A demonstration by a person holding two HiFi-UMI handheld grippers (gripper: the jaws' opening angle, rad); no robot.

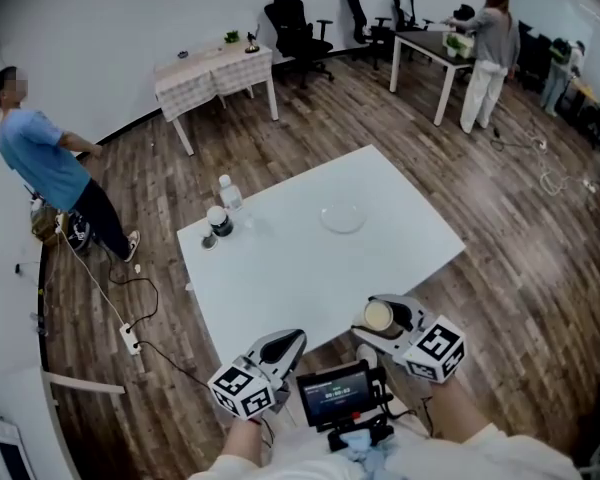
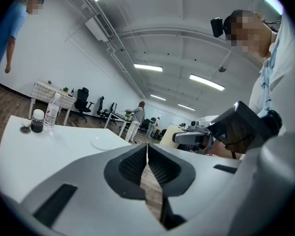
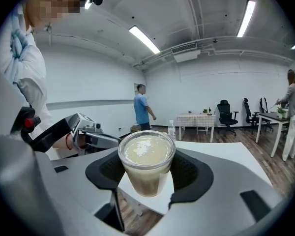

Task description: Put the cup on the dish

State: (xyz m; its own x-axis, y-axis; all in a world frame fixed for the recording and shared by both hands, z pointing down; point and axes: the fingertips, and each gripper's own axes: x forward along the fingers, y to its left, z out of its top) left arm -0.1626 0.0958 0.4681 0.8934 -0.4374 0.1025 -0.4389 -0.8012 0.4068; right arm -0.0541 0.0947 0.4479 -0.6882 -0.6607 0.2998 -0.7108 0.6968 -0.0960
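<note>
Where the right claw (image 3: 147,173) clamps it, the clear round cup (image 3: 146,154) tapers

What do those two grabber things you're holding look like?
The left gripper and right gripper have light grey shells with black ridged pads inside the jaws. Each carries a white cube printed with black square markers.

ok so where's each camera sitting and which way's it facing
Head view: on the person's head, looking steeply down at the table; left gripper, right gripper show.
Left gripper view: on that gripper, along shut jaws toward the dish.
Right gripper view: on that gripper, at the held cup.
Shared: head and left gripper views both show the dish.
</note>
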